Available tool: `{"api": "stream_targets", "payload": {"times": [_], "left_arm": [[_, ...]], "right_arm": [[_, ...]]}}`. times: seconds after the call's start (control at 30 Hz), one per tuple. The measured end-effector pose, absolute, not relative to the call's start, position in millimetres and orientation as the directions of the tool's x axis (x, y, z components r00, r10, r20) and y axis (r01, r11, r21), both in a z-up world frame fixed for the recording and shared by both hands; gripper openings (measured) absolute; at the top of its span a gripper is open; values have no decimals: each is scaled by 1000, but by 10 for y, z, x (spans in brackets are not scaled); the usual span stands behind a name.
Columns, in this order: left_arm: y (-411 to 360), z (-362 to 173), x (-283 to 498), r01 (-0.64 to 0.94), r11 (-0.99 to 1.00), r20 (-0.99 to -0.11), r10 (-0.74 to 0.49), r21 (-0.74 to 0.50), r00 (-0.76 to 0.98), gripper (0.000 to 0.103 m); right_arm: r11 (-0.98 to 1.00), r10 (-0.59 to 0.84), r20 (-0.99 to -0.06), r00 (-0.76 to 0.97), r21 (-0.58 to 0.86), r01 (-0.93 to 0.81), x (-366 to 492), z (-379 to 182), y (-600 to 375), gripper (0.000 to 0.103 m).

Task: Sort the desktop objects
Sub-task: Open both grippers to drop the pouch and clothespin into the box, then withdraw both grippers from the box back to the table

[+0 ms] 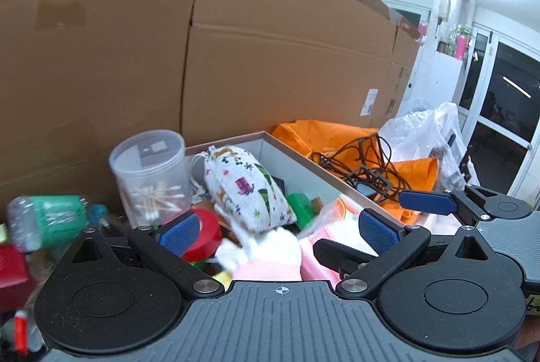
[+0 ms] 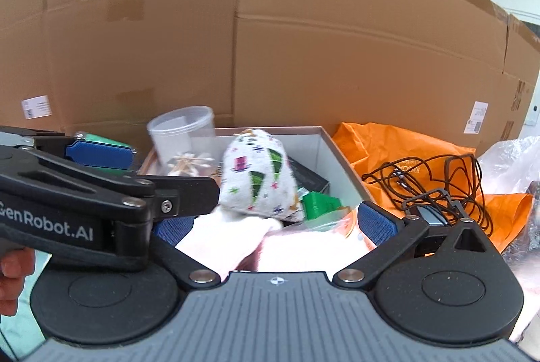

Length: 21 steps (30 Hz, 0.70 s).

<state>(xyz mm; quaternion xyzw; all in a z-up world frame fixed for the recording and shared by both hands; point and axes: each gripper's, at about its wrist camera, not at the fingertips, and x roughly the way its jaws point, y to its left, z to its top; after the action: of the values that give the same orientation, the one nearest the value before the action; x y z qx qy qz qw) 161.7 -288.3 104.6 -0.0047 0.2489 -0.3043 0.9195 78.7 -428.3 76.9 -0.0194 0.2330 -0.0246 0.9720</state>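
Note:
A printed drawstring pouch (image 1: 248, 190) lies in the open white-lined box (image 1: 297, 166), partly over a green item (image 1: 302, 205) and a black case. My left gripper (image 1: 278, 230) hovers open just before the box, with a red tape roll (image 1: 206, 235) and a white and pink cloth (image 1: 270, 254) below its gap. Its pads touch nothing. Beside it my right gripper (image 2: 275, 225) stands wide open over the same cloth (image 2: 236, 240), close to the pouch (image 2: 260, 176), holding nothing. The left gripper's fingers (image 2: 98, 152) cross the right wrist view's left side.
A clear tub of cotton swabs (image 1: 152, 176) stands left of the box. A green-labelled bottle (image 1: 47, 220) and a red box lie at far left. An orange bag (image 2: 405, 152) carrying a tangled black cable (image 2: 438, 183) and a clear plastic bag (image 1: 425, 132) sit right. Tall cardboard cartons (image 1: 236, 58) wall the back.

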Motion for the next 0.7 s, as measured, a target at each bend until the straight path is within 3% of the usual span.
{"api": "stream_targets", "payload": {"times": [0.4,0.7], "left_arm": [[-1914,771,428,450,867,-409,-498,-215,765,103],[-991,324,-332,297,923,-434,-378,-244,818,103]], "right_arm": [[992,122,-429,895,41,-115,-66,599,-3440,103],[952,295,-441,847,65,-298,-515,194,-2462,103]]}}
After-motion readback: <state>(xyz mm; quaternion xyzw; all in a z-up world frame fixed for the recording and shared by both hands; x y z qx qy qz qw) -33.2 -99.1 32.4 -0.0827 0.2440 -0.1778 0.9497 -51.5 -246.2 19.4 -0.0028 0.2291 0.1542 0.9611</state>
